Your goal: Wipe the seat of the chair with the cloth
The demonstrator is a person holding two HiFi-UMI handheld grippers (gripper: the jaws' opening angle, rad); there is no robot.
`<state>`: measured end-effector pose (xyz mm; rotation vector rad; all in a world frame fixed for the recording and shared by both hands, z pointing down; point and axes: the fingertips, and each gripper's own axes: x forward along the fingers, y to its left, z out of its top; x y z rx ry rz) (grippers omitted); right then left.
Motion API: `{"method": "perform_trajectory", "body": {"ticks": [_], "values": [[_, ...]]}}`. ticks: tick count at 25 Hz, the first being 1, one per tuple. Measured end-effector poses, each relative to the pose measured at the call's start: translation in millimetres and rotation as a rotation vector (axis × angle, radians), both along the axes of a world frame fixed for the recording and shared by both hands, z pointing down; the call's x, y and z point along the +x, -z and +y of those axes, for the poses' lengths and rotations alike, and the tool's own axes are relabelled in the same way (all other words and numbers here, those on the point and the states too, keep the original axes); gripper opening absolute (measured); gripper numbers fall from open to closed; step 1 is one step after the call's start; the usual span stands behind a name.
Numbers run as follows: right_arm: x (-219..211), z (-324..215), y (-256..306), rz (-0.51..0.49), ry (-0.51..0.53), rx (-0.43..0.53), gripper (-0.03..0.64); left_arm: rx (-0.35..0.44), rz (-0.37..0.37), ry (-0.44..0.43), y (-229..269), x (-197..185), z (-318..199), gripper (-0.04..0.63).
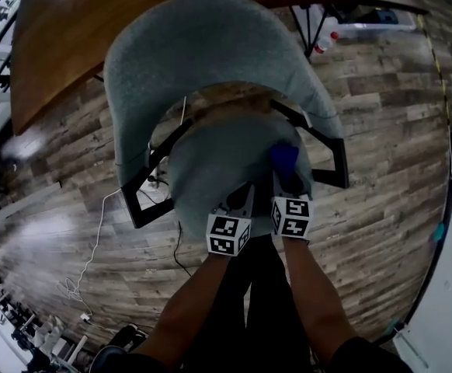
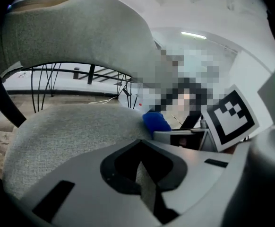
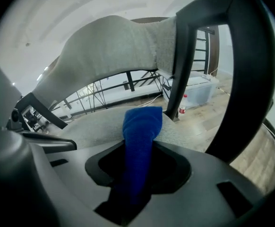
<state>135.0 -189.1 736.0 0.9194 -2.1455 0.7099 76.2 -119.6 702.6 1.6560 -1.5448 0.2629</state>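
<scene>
- Now the right gripper (image 3: pixel 137 162) is pinched tight on the blue cloth (image 3: pixel 142 119).
- The cloth points forward over the right side of the seat (image 3: pixel 92 126). It may be touching, but that is hard to tell.
- Most of the seat lies to its left.
- The left gripper (image 2: pixel 140 169) is closed, holds nothing, and sits just beside.

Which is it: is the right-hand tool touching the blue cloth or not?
Touching. The right gripper view shows the blue cloth running down between the jaws of the right tool, clamped on both sides with no gap.
</scene>
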Motion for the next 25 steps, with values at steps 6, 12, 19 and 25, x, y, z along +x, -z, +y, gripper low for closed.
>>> {"method": "perform_trajectory", "body": {"ticks": [6, 12, 19, 25], "values": [[15, -11, 0, 0.031, -0.049, 0.02, 0.143, -0.001, -0.001, -0.008, -1, -4, -1, 0.002], [28, -18, 0, 0.08, -0.08, 0.067, 0.143, -0.009, -0.011, 0.028, -4, -18, 18, 0.002], [7, -1, 8, 0.069, 0.048, 0.122, 0.143, 0.01, -0.069, 0.054, 3, -34, 50, 0.002], [-43, 46, 19, 0.006, 0.166, 0.106, 0.143, 0.002, -0.044, 0.155, 10, -53, 93, 0.002]]}}
